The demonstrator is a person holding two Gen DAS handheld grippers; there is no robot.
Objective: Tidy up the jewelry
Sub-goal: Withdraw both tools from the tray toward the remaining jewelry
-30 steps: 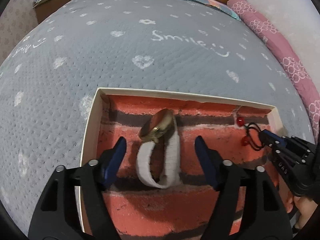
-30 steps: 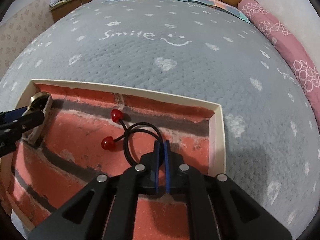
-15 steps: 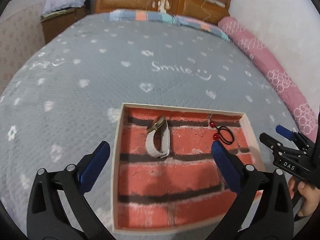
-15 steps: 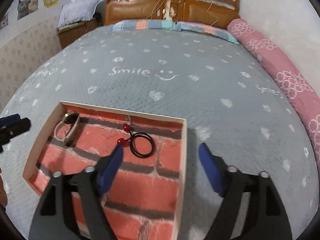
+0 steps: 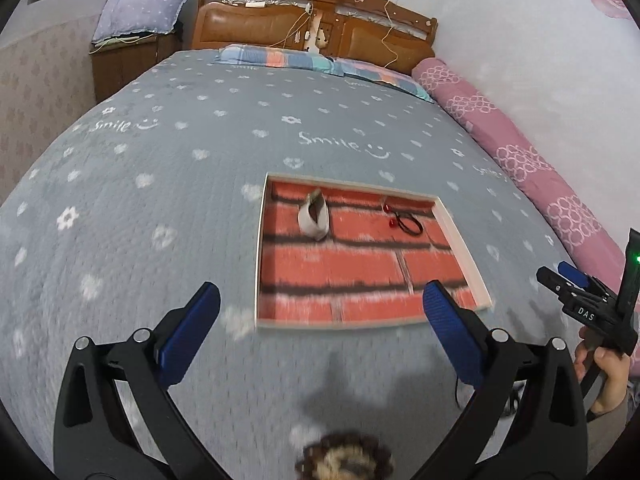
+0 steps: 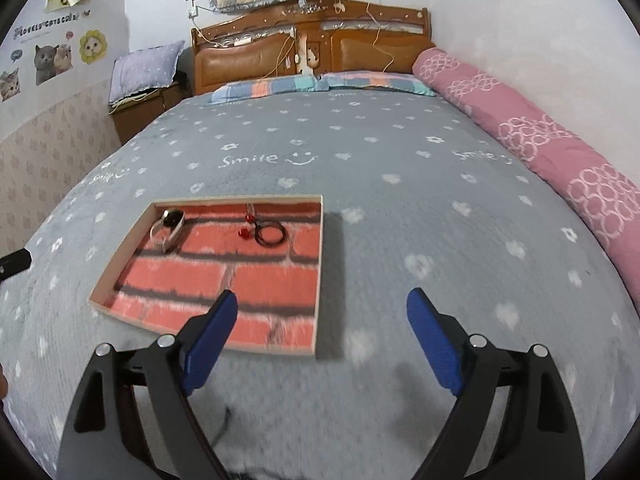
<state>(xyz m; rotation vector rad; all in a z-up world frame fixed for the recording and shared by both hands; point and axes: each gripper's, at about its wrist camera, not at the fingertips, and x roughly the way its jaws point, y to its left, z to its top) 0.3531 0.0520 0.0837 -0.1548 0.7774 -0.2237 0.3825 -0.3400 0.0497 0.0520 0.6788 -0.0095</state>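
Both tongs are released, fingers spread wide with nothing between them. The left gripper (image 5: 320,332) hangs over grey bedspread (image 5: 132,240) just short of the tray's near rim; the right gripper (image 6: 322,336) sits off the tray's near right corner. The brick-patterned tray (image 6: 319,280) lies flat on the bedspread, bare quilt open on all sides. Inside it, near the far rim, the white-strapped watch (image 6: 170,227) rests toward the left, the black hair tie with red beads (image 6: 269,234) toward the right, well apart.
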